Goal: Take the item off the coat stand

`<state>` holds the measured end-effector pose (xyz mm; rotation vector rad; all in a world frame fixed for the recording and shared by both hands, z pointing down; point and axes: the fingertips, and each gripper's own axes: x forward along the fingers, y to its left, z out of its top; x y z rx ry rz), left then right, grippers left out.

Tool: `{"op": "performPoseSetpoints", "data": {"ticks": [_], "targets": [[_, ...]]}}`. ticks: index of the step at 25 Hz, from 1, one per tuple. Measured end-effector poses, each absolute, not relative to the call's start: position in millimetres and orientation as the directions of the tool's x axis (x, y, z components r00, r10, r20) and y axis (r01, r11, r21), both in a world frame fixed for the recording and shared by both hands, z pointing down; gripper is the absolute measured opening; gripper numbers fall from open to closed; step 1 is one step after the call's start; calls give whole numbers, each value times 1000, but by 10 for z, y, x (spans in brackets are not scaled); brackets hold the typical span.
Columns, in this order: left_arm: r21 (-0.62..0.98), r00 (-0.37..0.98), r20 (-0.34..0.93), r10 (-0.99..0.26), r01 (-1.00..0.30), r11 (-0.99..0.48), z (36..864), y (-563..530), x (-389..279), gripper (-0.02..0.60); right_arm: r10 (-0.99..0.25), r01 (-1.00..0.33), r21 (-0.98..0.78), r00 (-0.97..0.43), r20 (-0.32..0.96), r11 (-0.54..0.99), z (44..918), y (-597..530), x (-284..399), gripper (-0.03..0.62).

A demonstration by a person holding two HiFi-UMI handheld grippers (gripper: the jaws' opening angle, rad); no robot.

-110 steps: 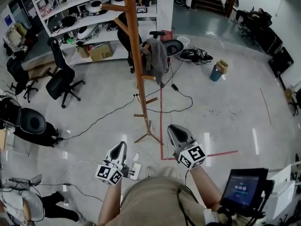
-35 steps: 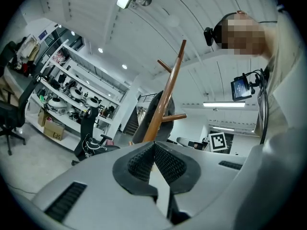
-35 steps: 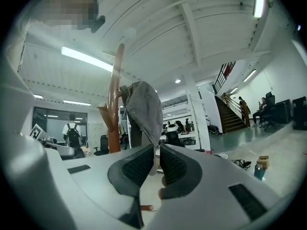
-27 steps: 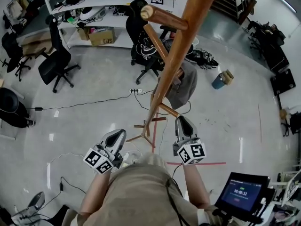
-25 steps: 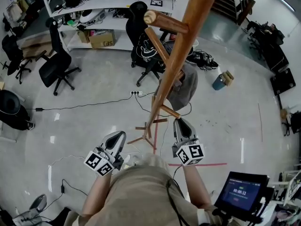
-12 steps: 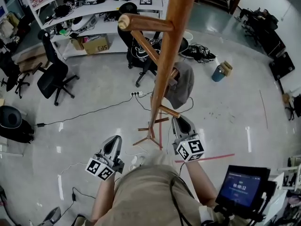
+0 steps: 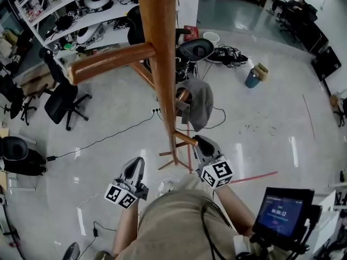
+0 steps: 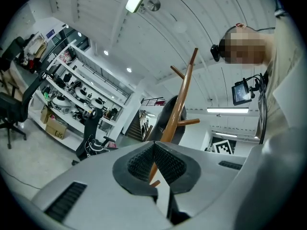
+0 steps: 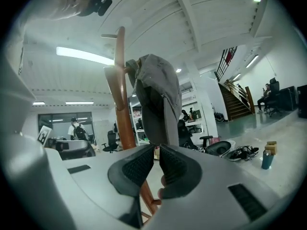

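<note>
in the head view the wooden coat stand [image 7: 162, 64] rises through the upper middle of the frame, with one thick peg [image 7: 111, 63] reaching toward the left. the grey garment [image 7: 198, 103] hangs from a lower peg just right of the pole, near the centre of the frame, draped down with the floor [image 7: 260, 123] behind it.

the right gripper [image 7: 199, 141] sits just below the garment, right of the stand's base, and points up at the cloth. in the right gripper view its jaws are drawn together with only a thin slit between the pads, nothing pinched in them. the garment's lower edge hangs right at the jaw tips there; whether it touches them is hard to say.

the left gripper [image 7: 139, 162] is at lower centre-left, apart from the stand. in the left gripper view its jaws are closed tip to tip and empty, with the pole rising behind them.

a tablet screen [image 7: 281, 212] glows at the lower right. shelves [image 7: 81, 15] and a black office chair [image 7: 62, 96] fill the upper left.
</note>
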<state>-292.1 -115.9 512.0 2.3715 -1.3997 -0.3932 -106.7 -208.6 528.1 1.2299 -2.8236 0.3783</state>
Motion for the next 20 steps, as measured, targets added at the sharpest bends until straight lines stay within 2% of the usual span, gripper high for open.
{"op": "performPoseSetpoints", "data": {"ticks": [11,20], "targets": [[420,419,-78,-904,-809,-411,4878,-1524,-2697,18,-604,-642,-149,-762,234,752,5410,-1970,-997,26],[391,383,-47,-922,-843,-370,4849,-1661,-2572,18,-693,-727,-78,-678,246,683,5296,-2175,-856,29]]}}
